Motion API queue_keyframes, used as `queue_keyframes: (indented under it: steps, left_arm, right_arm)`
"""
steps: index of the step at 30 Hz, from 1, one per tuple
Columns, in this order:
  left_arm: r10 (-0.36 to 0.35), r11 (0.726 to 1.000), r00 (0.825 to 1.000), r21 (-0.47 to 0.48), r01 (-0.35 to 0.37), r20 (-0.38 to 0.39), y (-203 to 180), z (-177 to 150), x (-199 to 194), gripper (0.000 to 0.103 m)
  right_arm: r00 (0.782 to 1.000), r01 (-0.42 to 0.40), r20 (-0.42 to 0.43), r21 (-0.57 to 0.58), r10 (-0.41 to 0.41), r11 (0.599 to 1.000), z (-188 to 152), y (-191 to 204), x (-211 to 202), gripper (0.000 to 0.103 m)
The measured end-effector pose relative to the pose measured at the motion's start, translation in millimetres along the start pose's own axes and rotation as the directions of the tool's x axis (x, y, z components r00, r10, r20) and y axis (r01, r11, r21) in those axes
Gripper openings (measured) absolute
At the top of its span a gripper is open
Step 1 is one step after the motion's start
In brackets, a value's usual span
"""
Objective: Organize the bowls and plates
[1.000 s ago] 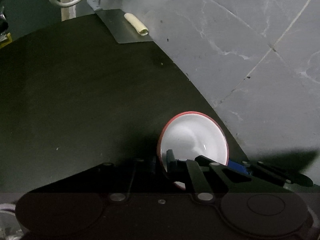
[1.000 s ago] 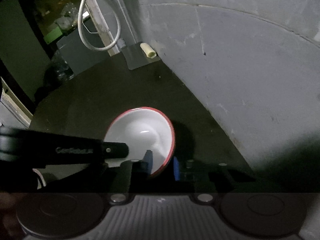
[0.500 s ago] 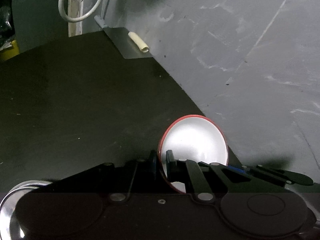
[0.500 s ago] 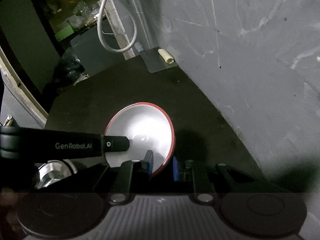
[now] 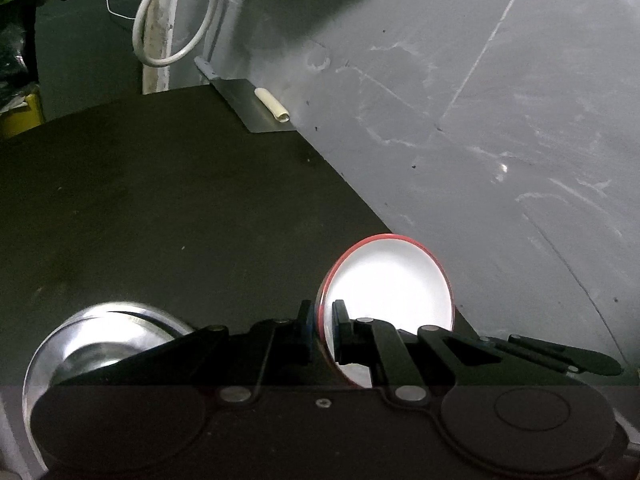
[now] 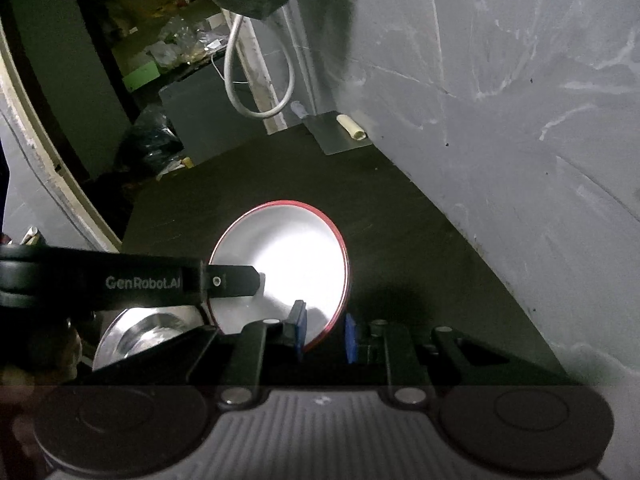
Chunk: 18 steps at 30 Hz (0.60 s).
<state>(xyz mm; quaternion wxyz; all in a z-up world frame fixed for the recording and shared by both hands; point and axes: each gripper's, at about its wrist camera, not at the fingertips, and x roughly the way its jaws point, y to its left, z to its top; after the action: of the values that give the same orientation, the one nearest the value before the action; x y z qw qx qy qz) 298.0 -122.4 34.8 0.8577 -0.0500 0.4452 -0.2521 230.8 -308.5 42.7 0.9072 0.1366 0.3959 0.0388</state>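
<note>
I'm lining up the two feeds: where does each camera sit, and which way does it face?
Left wrist: on the left gripper, looking down along its fingers at the red-rimmed bowl it pinches; the right gripper's tip shows at right.
Right wrist: on the right gripper, facing the same way, gripping the bowl's other edge; the left gripper crosses at left.
Shared: bowl, steel bowl, dark table, grey wall.

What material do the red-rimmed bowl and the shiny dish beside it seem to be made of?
Red-rimmed bowl: glossy white inside with a thin red edge, so probably melamine plastic or enamelled metal; the look cannot settle which. Shiny dish: most likely polished stainless steel, judging by its silvery, mirror-like reflections and bright rim.
</note>
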Motion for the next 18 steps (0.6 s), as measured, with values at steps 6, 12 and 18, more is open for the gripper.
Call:
queue_keyframes:
  steps: [6, 12, 18]
  left_arm:
    - [0.004, 1.000, 1.000, -0.010, -0.004, 0.022, 4, -25, -30, 0.009]
    - [0.019, 1.000, 0.999, -0.023, -0.019, 0.035, 12, -50, -56, 0.009]
    - [0.033, 0.999, 0.999, -0.039, -0.032, 0.037, 21, -71, -76, 0.009]
  right_arm:
    - [1.000, -0.007, 0.014, -0.024, 0.007, 1.000, -18, 21, -25, 0.022]
    - [0.999, -0.026, 0.018, -0.044, 0.027, 0.999, -37, 42, -45, 0.022]
    - [0.999, -0.043, 0.011, -0.065, 0.044, 0.997, -54, 61, -60, 0.022]
